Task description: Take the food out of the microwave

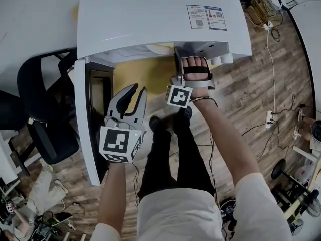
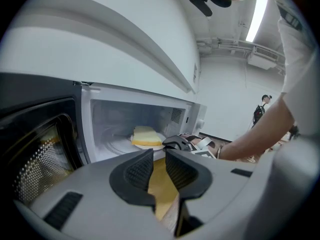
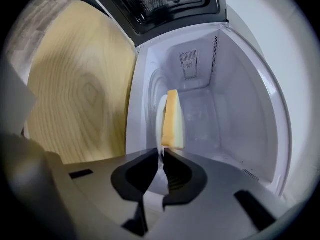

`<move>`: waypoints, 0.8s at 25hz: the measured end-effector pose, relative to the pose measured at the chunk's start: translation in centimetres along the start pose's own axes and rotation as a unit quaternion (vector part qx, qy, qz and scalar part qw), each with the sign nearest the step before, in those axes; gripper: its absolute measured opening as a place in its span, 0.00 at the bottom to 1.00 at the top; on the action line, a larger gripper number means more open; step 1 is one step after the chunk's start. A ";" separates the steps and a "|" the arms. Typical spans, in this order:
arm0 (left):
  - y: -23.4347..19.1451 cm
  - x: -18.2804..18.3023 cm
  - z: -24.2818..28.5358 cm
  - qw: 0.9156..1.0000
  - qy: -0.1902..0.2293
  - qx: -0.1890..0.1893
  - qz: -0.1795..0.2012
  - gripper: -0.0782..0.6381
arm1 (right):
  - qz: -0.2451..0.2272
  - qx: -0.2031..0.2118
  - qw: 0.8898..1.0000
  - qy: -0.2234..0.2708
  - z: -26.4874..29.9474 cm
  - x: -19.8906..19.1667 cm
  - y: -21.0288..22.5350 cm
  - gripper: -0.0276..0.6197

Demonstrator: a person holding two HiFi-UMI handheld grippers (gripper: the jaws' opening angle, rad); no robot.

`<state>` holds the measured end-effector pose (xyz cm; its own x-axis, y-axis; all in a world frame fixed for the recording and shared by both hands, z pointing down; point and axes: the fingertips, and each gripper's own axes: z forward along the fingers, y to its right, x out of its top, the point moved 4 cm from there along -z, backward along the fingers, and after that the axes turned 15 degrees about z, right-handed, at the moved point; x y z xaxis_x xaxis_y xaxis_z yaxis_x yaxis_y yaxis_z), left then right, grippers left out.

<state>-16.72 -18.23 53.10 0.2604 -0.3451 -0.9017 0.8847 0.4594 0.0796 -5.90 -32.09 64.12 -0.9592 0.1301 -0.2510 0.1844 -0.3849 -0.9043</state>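
The white microwave stands open, its door swung out to the left. Inside, a yellow slab of food lies on a white plate. My right gripper reaches into the cavity, rolled on its side, and is shut on the near rim of the plate; the food sits just beyond the jaws. My left gripper hangs in front of the opening, beside the door, its jaws a little apart with nothing between them. The microwave's top hides the right fingertips in the head view.
The microwave rests on a yellow wooden tabletop. A black office chair stands left of the door. Cables and a power strip lie on the plank floor to the right. A person stands far off in the room.
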 end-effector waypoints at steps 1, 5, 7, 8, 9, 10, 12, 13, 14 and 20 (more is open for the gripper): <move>0.0 0.0 0.0 1.000 0.000 0.000 0.000 0.21 | -0.004 -0.005 1.000 0.003 -0.1 0.1 0.1 0.09; 0.1 0.1 -0.1 1.000 0.001 -0.001 0.000 0.21 | -0.002 -0.025 1.000 0.015 -0.4 0.5 1.1 0.06; 0.3 0.1 -0.2 1.000 0.001 -0.002 0.001 0.21 | -0.006 -0.025 1.000 0.014 -0.5 0.5 1.1 0.06; 0.4 0.1 -0.2 1.000 0.001 -0.002 0.001 0.21 | -0.010 -0.026 1.000 0.014 -0.6 0.4 1.1 0.06; 0.4 0.2 -0.2 1.000 0.002 -0.003 0.001 0.21 | -0.014 -0.027 0.999 0.015 -0.6 0.4 1.1 0.06; 0.5 0.3 -0.2 1.000 0.002 -0.004 0.002 0.21 | -0.017 -0.029 0.999 0.016 -0.7 0.4 1.2 0.06; 0.6 0.4 -0.3 1.000 0.003 -0.004 0.004 0.21 | -0.021 -0.033 0.999 0.018 -0.9 0.3 1.3 0.06; 0.6 0.5 -0.3 1.000 0.003 -0.005 0.004 0.21 | -0.023 -0.034 0.999 0.019 -1.0 0.3 1.3 0.06; 0.6 0.5 -0.4 1.000 0.003 -0.005 0.005 0.21 | -0.024 -0.035 0.999 0.021 -1.2 0.3 1.3 0.06; 0.7 0.7 -0.9 1.000 0.005 -0.006 0.009 0.21 | -0.033 -0.042 0.998 0.026 -2.0 0.5 1.7 0.06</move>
<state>-16.25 -17.37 52.08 0.2715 -0.3283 -0.9047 0.8752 0.4753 0.0902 -5.64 -30.83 61.77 -0.9578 0.2013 -0.2051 0.1399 -0.2968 -0.9446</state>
